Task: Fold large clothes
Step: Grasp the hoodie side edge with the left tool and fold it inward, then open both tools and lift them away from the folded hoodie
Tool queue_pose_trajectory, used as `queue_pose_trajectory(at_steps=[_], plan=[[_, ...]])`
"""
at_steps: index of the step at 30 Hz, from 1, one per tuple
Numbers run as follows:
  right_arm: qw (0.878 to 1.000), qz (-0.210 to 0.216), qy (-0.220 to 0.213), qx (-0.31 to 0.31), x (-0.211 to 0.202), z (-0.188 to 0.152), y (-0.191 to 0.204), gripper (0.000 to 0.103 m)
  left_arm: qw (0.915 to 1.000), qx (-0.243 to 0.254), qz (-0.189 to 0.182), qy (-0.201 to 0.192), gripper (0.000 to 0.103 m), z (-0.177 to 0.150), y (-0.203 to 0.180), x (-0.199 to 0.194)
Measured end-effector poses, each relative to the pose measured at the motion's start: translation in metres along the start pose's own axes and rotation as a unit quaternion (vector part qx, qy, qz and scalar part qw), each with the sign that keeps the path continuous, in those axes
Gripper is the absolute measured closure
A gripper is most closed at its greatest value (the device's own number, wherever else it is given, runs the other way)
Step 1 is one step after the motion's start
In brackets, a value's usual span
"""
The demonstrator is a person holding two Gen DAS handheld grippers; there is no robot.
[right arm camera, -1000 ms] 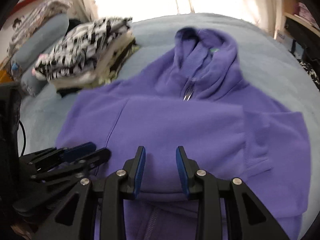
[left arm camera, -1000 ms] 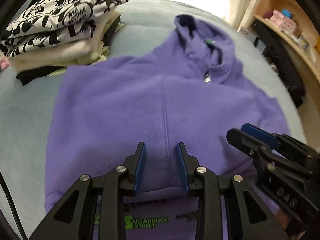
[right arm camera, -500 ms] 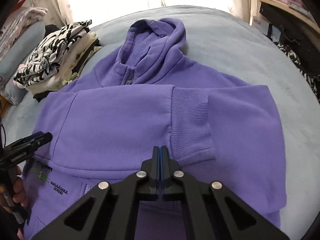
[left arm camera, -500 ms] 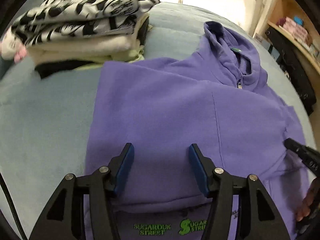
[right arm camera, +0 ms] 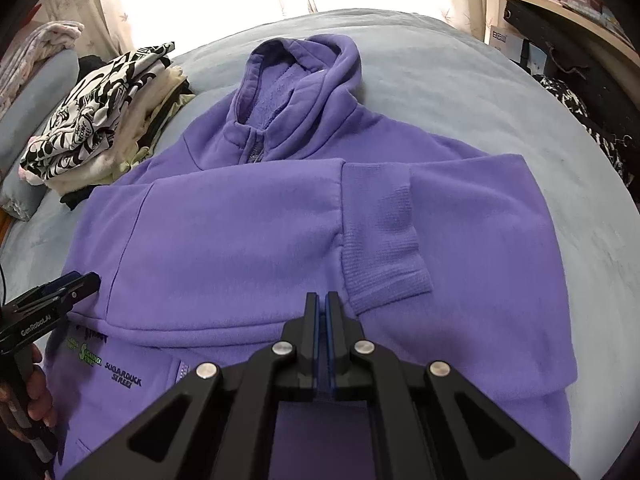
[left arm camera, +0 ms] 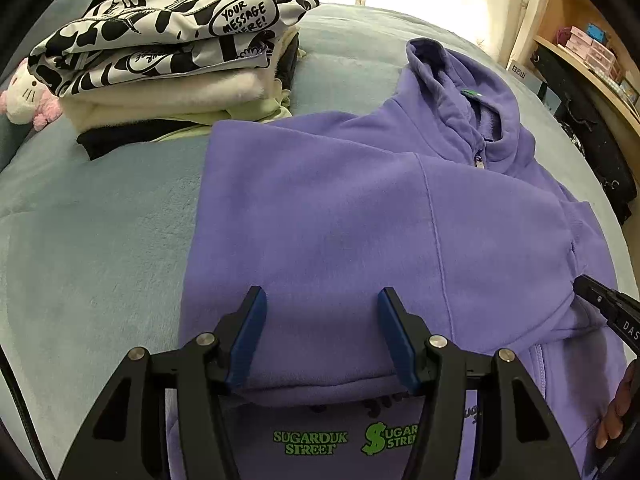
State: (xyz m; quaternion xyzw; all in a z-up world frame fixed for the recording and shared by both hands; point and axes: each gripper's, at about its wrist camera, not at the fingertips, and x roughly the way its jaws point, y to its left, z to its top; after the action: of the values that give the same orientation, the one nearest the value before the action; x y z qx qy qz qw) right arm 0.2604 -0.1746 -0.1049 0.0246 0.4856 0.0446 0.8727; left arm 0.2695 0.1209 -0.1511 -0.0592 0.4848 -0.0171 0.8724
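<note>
A purple zip hoodie [left arm camera: 360, 224] lies flat on a light blue bed, hood at the far end, both sleeves folded across the chest. It also shows in the right wrist view [right arm camera: 248, 220], where one ribbed cuff [right arm camera: 380, 236] lies on top. My left gripper [left arm camera: 322, 336] is open and empty, just above the folded sleeve near the hoodie's left side. My right gripper [right arm camera: 322, 320] is shut with nothing visible between its jaws, hovering over the folded sleeves beside the cuff. Each gripper's tip shows at the other view's edge.
A stack of folded clothes [left arm camera: 172, 52] sits at the far left of the bed [left arm camera: 88, 232], with a plush toy [left arm camera: 24, 96] beside it. Wooden shelves [left arm camera: 592, 60] and dark bags stand off the bed's right side.
My left gripper opened wide and moved left over the hoodie. My right gripper moved right and shut from open; the sleeve now lies folded across the chest.
</note>
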Motion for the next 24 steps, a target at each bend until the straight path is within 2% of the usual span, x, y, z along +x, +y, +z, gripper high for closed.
queue_pose_trajectory(at_steps=[4, 6, 8, 13, 24], plan=[[1.0, -0.025, 0.0, -0.002, -0.001, -0.005, 0.005, 0.093, 1.0, 0.007, 0.004, 0.001, 0.046, -0.004, -0.002, -0.007], [0.999, -0.033, 0.001, 0.003, -0.002, -0.008, 0.006, 0.078, 1.0, 0.005, 0.004, -0.003, 0.044, -0.008, -0.001, -0.015], [0.999, -0.03, 0.001, 0.014, -0.005, -0.012, 0.005, 0.073, 1.0, -0.001, 0.004, -0.007, 0.044, -0.013, 0.0, -0.024], [0.999, -0.032, 0.002, 0.021, -0.019, -0.023, 0.007, 0.072, 0.9998, -0.019, -0.007, -0.008, 0.038, -0.026, 0.006, -0.048], [0.998, -0.02, 0.008, 0.067, -0.061, -0.07, -0.001, 0.072, 0.9987, -0.049, 0.009, 0.005, 0.038, -0.084, 0.029, -0.103]])
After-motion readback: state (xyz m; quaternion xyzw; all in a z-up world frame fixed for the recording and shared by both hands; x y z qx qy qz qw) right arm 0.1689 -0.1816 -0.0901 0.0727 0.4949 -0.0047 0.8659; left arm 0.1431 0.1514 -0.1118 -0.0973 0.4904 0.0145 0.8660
